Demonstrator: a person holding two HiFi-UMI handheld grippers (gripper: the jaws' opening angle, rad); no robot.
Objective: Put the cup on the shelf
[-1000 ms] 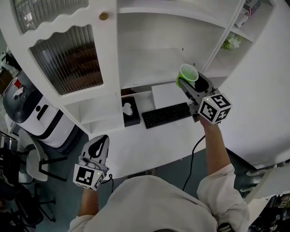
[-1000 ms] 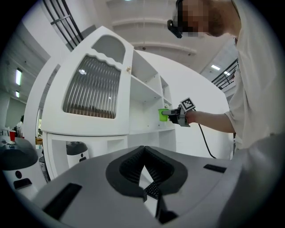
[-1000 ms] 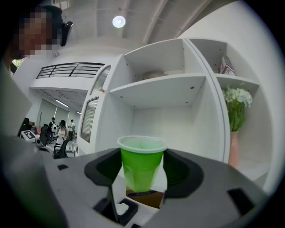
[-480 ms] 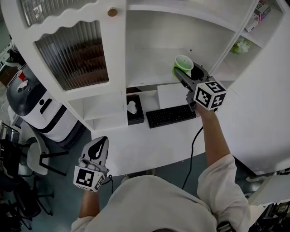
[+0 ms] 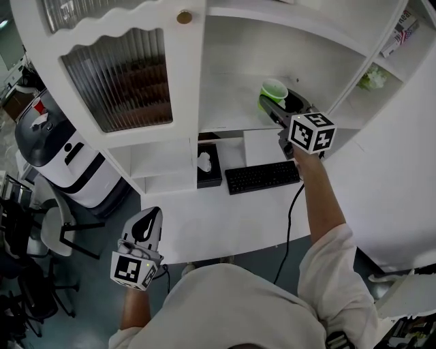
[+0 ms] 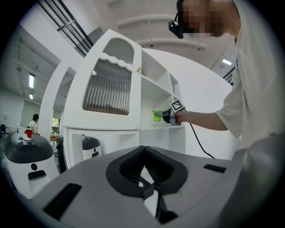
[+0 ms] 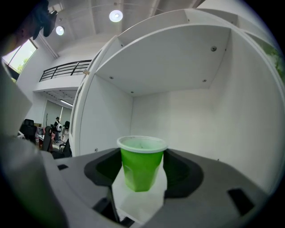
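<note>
You face a tall white shelf unit [image 5: 225,82] standing on a white desk [image 5: 225,218]. Its ribbed glass door [image 5: 122,75] fills the 11 o'clock part of the head view, with a round knob [image 5: 184,17] at the door's 1 o'clock corner. On the desk under the open bay lie a black keyboard [image 5: 262,177] and, at its 9 o'clock, a dark tissue box [image 5: 208,165]. A black cable [image 5: 289,218] drops over the desk's front edge. At 9 o'clock a white-and-black machine [image 5: 54,153] stands on the floor, with chairs [image 5: 51,238] below it. A small plant [image 5: 373,78] sits in the side bay at 2 o'clock.

The green cup [image 5: 274,90] is at 1 o'clock, inside the open bay, well apart from the back wall. It stands upright: its long axis is vertical, the white-rimmed mouth points up and the narrower base down. Whether the base touches the shelf board cannot be told.

Your right hand-held gripper [image 5: 281,105] reaches into the bay with its jaws spread wide and pinching the cup's sides, one jaw at the cup's 3 o'clock and one at its 9 o'clock.

Your left hand-held gripper [image 5: 144,225] hangs at 7 o'clock, below the desk's front edge, its jaws pressed together with nothing between them.
</note>
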